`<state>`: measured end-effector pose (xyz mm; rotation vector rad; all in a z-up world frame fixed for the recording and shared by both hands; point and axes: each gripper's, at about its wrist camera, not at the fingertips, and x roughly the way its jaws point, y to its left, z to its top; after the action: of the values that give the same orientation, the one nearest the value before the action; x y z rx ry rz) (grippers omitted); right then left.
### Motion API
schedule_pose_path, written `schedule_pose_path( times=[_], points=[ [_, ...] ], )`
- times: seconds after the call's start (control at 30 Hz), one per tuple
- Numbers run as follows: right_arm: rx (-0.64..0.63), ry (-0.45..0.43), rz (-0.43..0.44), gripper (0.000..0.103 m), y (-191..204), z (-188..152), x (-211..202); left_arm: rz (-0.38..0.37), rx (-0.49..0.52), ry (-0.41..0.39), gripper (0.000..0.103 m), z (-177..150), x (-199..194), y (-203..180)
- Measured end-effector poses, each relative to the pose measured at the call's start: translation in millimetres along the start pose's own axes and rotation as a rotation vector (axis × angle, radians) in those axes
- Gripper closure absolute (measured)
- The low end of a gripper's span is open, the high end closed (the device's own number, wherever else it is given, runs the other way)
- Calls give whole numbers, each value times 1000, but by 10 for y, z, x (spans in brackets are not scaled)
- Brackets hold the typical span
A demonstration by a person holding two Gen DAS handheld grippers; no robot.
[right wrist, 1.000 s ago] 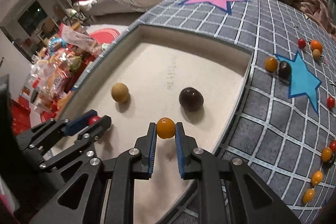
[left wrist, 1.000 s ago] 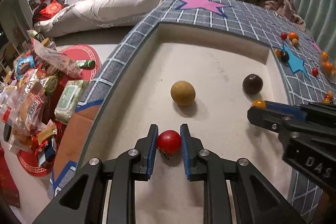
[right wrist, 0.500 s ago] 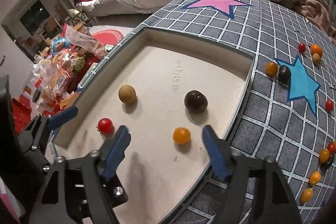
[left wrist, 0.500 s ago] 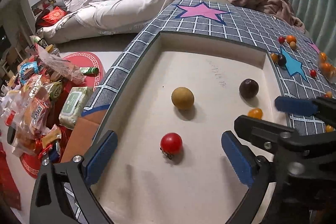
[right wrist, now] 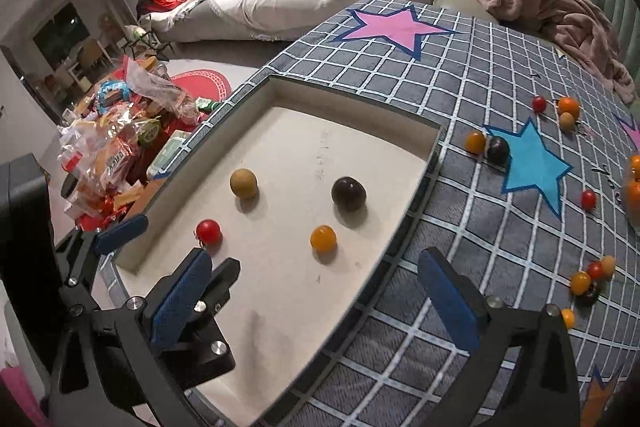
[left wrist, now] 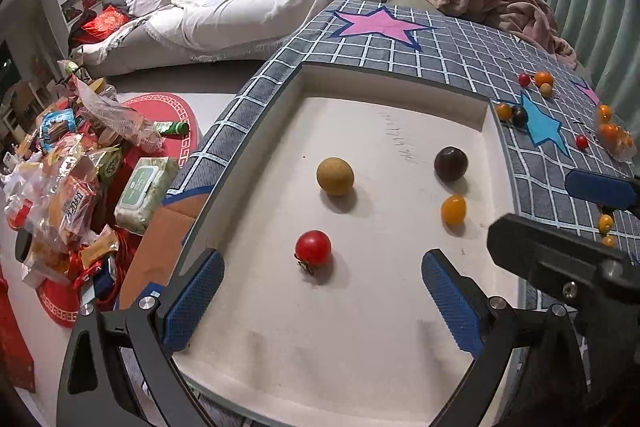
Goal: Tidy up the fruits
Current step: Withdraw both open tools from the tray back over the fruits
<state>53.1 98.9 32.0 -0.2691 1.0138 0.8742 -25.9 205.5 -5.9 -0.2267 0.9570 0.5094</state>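
Four fruits rest apart in the white tray (left wrist: 494, 131): red tomato (left wrist: 313, 247) at lower centre, orange tomato (left wrist: 453, 209) to its right. Left claw (left wrist: 322, 301) and right claw (right wrist: 316, 303) hover spread wide, empty. Being round, the fruits may roll if the tray is bumped.

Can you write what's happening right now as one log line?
left gripper: open | right gripper: open | tray: four fruits | red tomato, orange tomato: resting free

Tray (left wrist: 482, 115) floor roomy; four fruits well apart; walls low.
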Motion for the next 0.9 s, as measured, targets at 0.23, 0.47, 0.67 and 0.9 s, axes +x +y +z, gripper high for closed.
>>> schedule_pose_path(
  times=[0.23, 0.47, 0.67, 0.9],
  points=[
    [49, -6, -8, 0, -266, -214, -234, -7, 47, -3, 3, -66, -150, -179],
    [139, -31, -50, 0, -788, -607, -569, -31, 110, -21, 3, -90, -348, -482],
    [304, -39, -103, 0, -1445, -1017, -781, -73, 180, -47, 3, -73, -539, -903],
    [462, -16, -156, 0, -2015, -1443, -838, -101, 300, -24, 3, -208, -558, -1470]
  ],
)
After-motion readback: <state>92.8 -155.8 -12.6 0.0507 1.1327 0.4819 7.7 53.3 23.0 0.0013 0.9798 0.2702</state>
